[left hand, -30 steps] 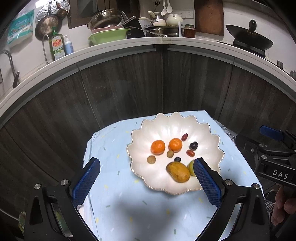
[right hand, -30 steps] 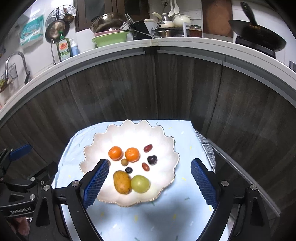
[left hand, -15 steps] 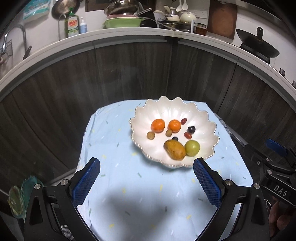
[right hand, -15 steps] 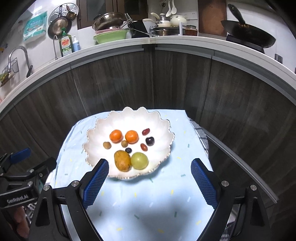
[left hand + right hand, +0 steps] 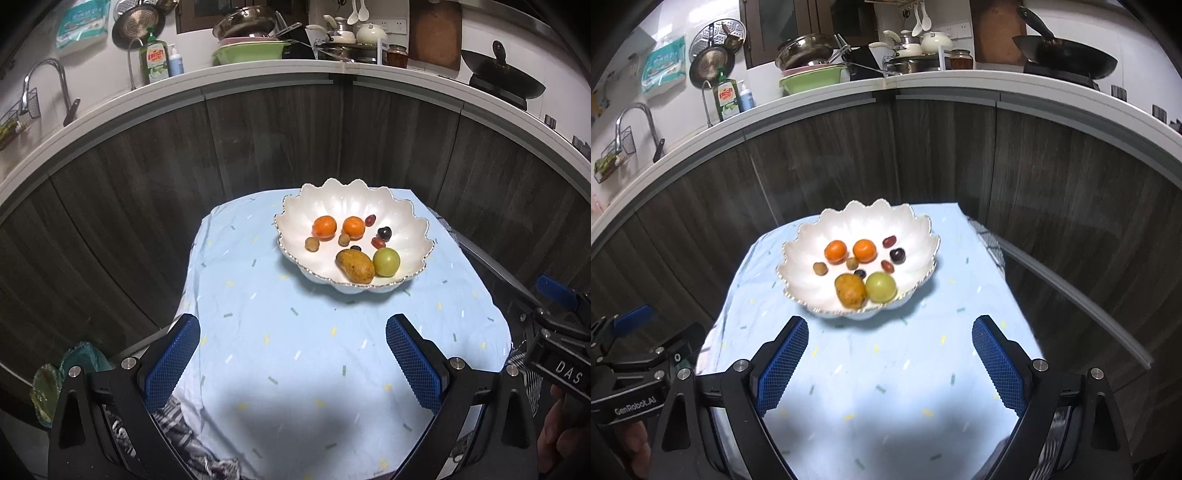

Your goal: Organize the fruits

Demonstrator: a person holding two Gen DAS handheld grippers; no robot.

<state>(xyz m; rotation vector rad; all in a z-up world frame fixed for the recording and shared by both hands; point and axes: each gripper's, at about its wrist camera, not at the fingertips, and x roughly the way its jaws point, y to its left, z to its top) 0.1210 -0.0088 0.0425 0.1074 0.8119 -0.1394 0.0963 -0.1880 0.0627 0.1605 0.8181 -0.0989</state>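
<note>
White scalloped bowl (image 5: 402, 225) (silver-edged) holds two orange mandarins (image 5: 324, 227), a yellow-brown mango (image 5: 355, 266) and a green plum (image 5: 386, 261); pale blue cloth (image 5: 295, 350) bears scattered confetti dashes.

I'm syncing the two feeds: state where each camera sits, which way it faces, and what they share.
Left wrist: on the left gripper, facing forward over the blue tablecloth toward the kitchen counter; own open jaws show, right gripper at right edge.
Right wrist: on the right gripper, same heading; left gripper at left.
Shared: scalloped white fruit bowl.
</note>
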